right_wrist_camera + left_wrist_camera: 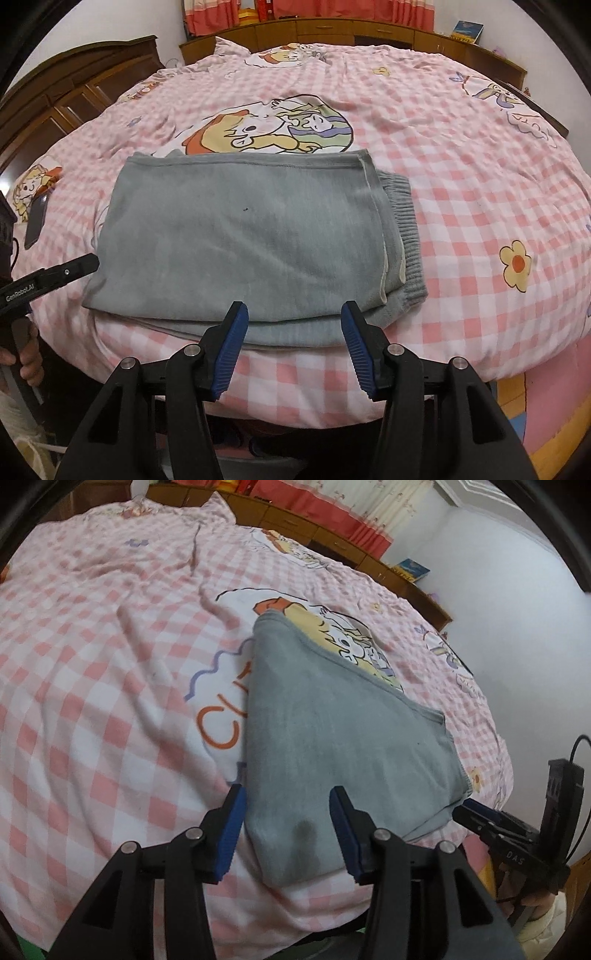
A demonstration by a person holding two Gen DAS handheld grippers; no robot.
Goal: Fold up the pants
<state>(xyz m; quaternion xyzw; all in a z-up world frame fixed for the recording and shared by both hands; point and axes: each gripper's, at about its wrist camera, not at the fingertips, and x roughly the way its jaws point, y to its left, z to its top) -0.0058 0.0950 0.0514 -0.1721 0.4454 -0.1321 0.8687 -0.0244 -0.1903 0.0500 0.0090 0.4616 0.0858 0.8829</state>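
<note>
The grey pants (243, 240) lie folded into a flat rectangle on the pink checked bed cover (461, 206), just ahead of both grippers. The right gripper (293, 332) stands wide open and holds nothing, with the near edge of the pants beyond its fingertips. The left gripper (288, 819) is also wide open and empty, its fingers on either side of a corner of the pants.

Lettering I can read from my two wrist views

I read "GenRoboLAI" on the left gripper (51, 275); "DAS" on the right gripper (513, 858); big orange letters "CU" on the bedcover (221, 723); the blue book (468, 31) stays illegible.
</note>
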